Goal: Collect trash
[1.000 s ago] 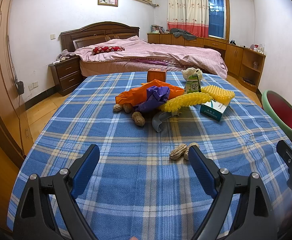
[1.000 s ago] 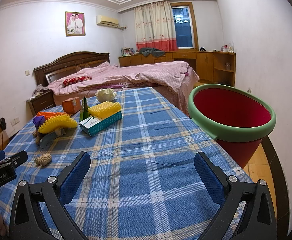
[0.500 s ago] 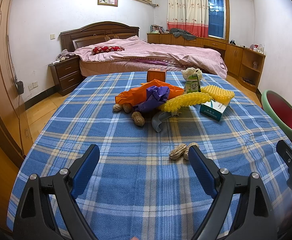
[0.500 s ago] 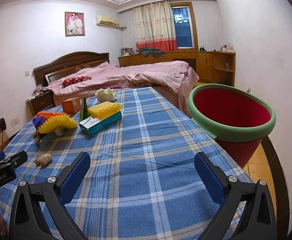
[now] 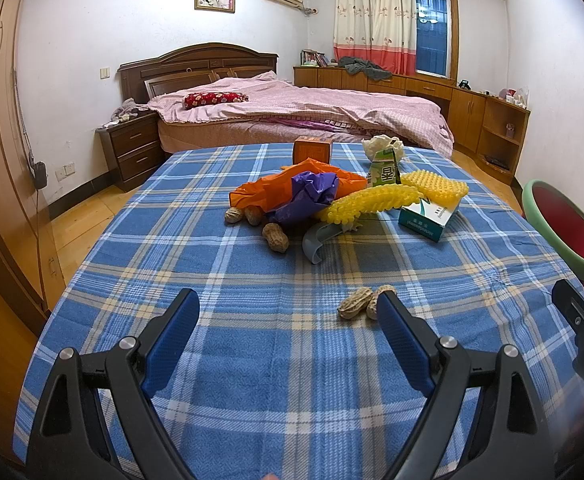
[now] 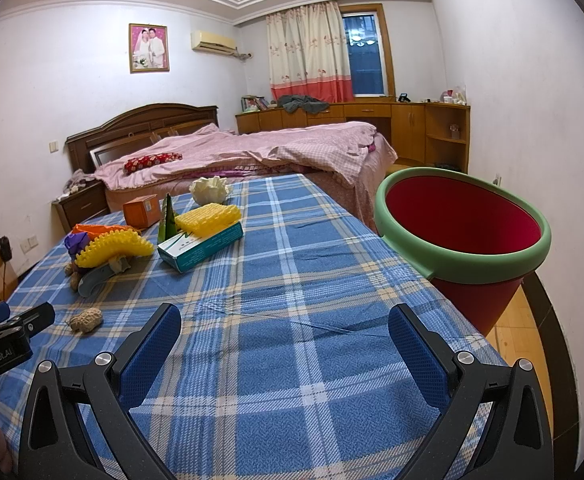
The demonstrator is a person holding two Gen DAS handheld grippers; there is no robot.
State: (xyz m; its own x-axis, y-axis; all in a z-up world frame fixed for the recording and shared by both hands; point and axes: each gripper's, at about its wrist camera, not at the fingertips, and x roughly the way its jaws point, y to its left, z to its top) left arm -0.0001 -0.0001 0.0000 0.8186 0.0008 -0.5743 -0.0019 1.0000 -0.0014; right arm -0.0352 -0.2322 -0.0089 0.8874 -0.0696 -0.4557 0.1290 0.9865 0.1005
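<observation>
Here the peanut pair (image 5: 366, 302) lies near the desk's (image 5: 220, 264) front edge, touching, maybe, the left hand-held gripper's (image 5: 288, 330) right finger; both hand-held grippers wide open, empty; right one (image 6: 284, 346) farther.

My table wears a cloth (image 5: 220, 344) plaid in blue, white and tan. On it I see orange (image 5: 264, 194) and purple (image 5: 312, 196) bags, yellow foam nets (image 5: 372, 202) and tan peanuts (image 5: 366, 302). My bin (image 6: 464, 256) is red with a green rim.
</observation>
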